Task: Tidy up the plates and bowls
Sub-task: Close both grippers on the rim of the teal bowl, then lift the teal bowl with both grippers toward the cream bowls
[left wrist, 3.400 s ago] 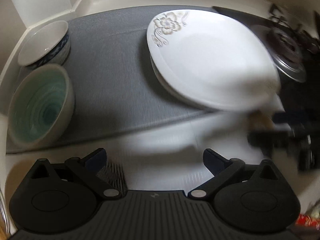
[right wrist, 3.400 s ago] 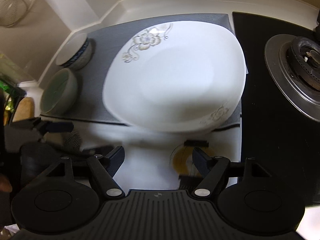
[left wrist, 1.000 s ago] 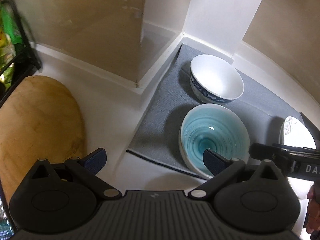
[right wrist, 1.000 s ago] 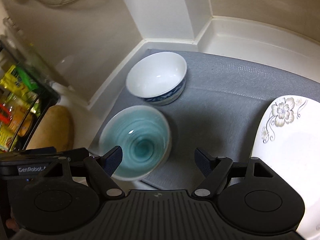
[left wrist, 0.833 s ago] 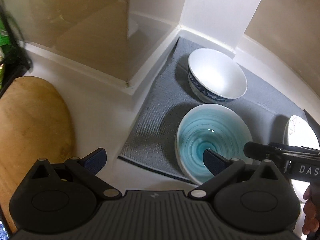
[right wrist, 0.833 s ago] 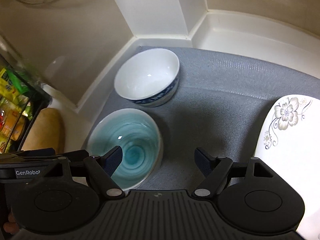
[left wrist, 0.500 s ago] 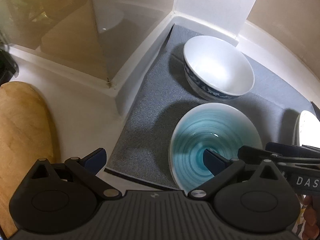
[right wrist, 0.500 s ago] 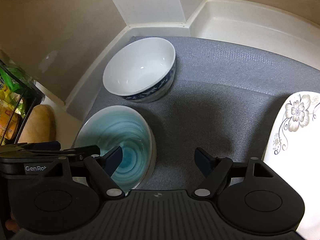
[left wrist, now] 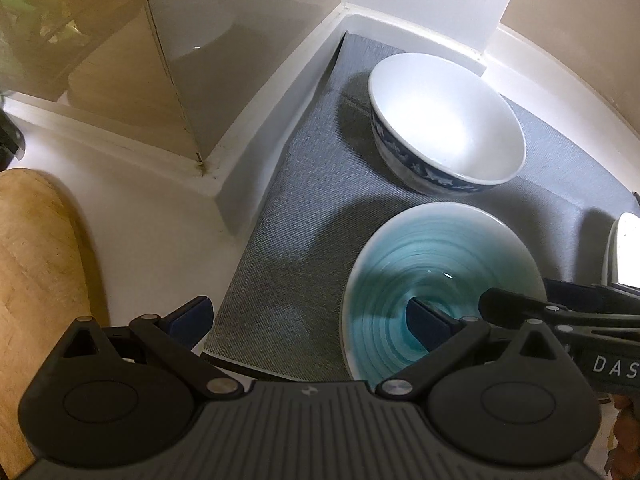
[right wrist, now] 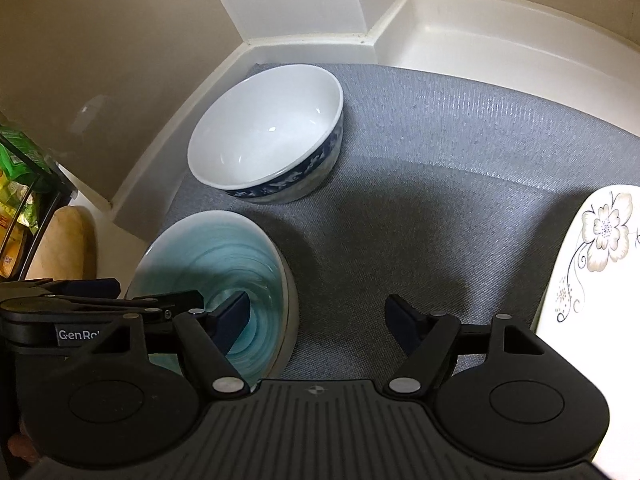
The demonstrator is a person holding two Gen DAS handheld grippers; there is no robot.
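A teal-glazed bowl [left wrist: 436, 276] [right wrist: 224, 264] sits on a grey mat [left wrist: 304, 216] [right wrist: 432, 184]. A white bowl with a blue patterned band [left wrist: 444, 120] [right wrist: 268, 132] stands behind it near the wall corner. My left gripper [left wrist: 308, 316] is open, straddling the teal bowl's left rim, right finger inside the bowl. My right gripper [right wrist: 316, 312] is open, straddling the same bowl's right rim, left finger inside. A white flowered plate [right wrist: 592, 252] [left wrist: 626, 248] lies on the mat at the right.
A wooden cutting board [left wrist: 36, 280] [right wrist: 64, 244] lies on the white counter at left. White walls and a raised ledge [right wrist: 304, 8] close off the corner behind the bowls. A rack with packets [right wrist: 16, 200] stands at far left.
Both grippers have moved forward and down onto the teal bowl, from either side. Their inner fingers now reach inside its rim. Earlier they had left the stacked plates.
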